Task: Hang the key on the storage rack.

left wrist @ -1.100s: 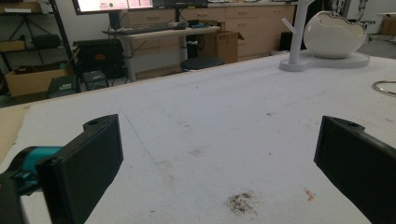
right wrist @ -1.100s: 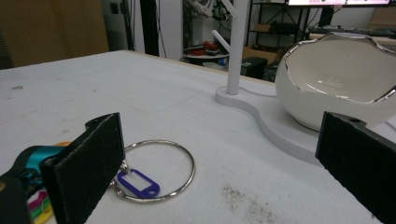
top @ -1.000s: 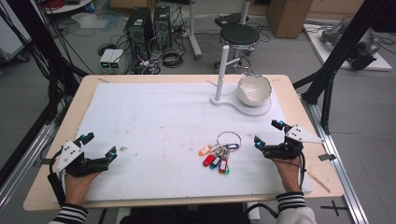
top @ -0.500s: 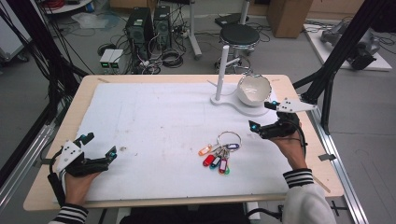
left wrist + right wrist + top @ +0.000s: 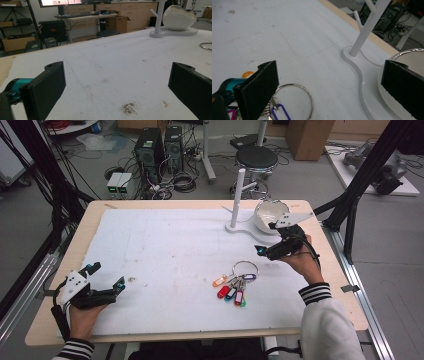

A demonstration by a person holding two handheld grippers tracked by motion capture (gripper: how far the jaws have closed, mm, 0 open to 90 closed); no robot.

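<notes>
While your right gripper (image 5: 266,251) hangs above the mat (image 5: 165,250) with its jaws spread wide and empty, the keyring (image 5: 245,268) lies flat just below and in front of it, near the white stand (image 5: 239,222). Judge it light but loose: a thin, stiff steel ring, slick to the pads, with coloured plastic tags (image 5: 230,291) that will swing and rattle once lifted. Take the ring itself at its bare far arc, away from the tags; one jaw must slip inside the loop. Your left gripper (image 5: 105,281) rests on the mat well apart, jaws wide too, holding nothing. Behind the stand's post sits a glossy, egg-shaped bowl (image 5: 268,215).
</notes>
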